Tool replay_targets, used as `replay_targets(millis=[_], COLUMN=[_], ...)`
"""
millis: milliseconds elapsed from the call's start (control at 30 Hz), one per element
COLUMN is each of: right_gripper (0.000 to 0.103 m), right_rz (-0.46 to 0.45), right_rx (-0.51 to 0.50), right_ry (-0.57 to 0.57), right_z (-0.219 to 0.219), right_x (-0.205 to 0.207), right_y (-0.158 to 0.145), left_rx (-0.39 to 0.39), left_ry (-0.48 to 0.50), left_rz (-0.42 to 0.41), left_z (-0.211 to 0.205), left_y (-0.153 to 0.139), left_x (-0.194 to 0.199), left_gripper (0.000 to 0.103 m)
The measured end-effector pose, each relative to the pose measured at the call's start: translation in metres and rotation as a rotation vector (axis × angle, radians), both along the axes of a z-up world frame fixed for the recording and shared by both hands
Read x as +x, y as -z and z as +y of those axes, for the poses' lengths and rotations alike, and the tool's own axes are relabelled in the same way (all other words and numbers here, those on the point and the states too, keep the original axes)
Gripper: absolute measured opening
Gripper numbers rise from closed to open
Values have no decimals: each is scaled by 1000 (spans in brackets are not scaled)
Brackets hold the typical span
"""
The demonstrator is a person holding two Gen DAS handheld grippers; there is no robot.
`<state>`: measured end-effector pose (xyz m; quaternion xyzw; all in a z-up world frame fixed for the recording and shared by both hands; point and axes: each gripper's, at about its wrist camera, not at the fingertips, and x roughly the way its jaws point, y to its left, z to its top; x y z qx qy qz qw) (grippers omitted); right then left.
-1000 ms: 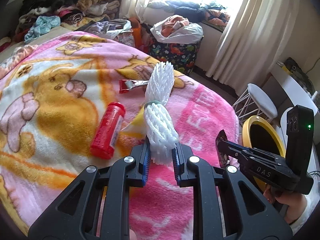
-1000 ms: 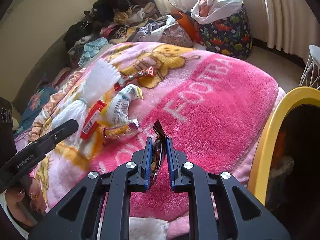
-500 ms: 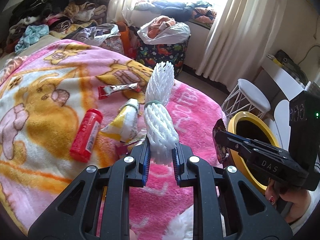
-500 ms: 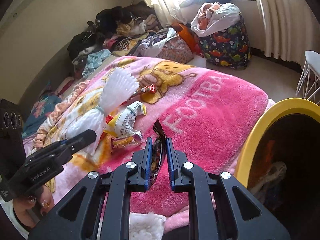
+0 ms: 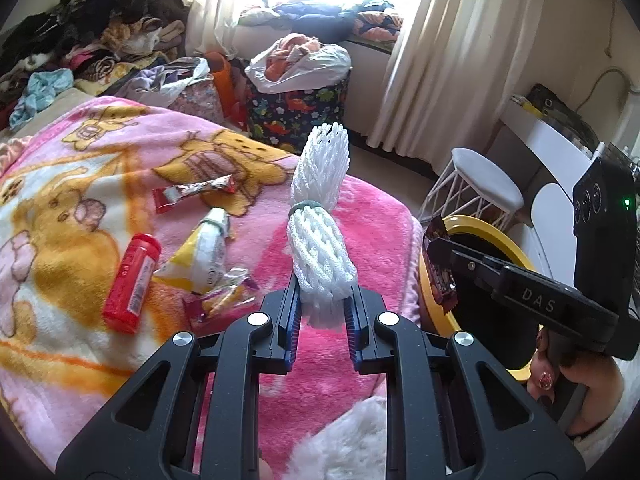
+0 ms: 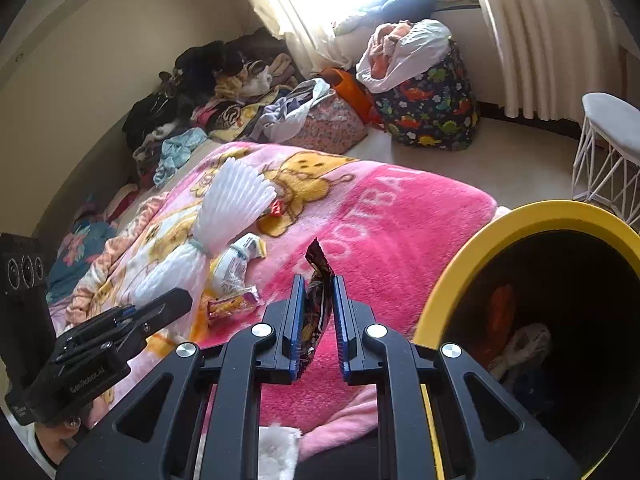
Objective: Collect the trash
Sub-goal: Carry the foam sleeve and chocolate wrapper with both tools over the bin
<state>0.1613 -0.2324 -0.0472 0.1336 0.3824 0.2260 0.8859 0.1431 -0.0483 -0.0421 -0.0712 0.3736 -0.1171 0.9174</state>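
Note:
My left gripper (image 5: pixel 322 300) is shut on a white foam net sleeve (image 5: pixel 320 224), held above the pink blanket (image 5: pixel 380 224); the sleeve also shows in the right wrist view (image 6: pixel 224 224). My right gripper (image 6: pixel 318 312) is shut on a dark snack wrapper (image 6: pixel 318 280), close to the yellow-rimmed bin (image 6: pixel 520 216); the wrapper also shows in the left wrist view (image 5: pixel 438 264). On the blanket lie a red bottle (image 5: pixel 132 284), a yellow-white pouch (image 5: pixel 204 248), a red-silver wrapper (image 5: pixel 192 194) and a small pink wrapper (image 5: pixel 224 298).
The bin (image 5: pixel 480 226) stands at the bed's right edge with some trash inside. A white wire stool (image 5: pixel 480 192) is beyond it. A dinosaur-print bag (image 5: pixel 296 108) and piles of clothes (image 5: pixel 100 44) are behind the bed.
Both grippers have moved right toward the yellow bin with their loads. The bin fills more of the right wrist view.

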Motion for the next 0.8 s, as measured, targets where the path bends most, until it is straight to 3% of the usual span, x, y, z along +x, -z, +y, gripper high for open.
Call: replay_targets(millis=[800], right_gripper=[14], right_rz=[-27], right_rx=[39], right_ry=[123], right_z=[-58], right_x=[-13], right_y=[-8], left_rx=[18], left_ry=[103], left_rz=[-24], left_z=[-46], left_y=[-9], left_x=[-3], left_gripper=[14])
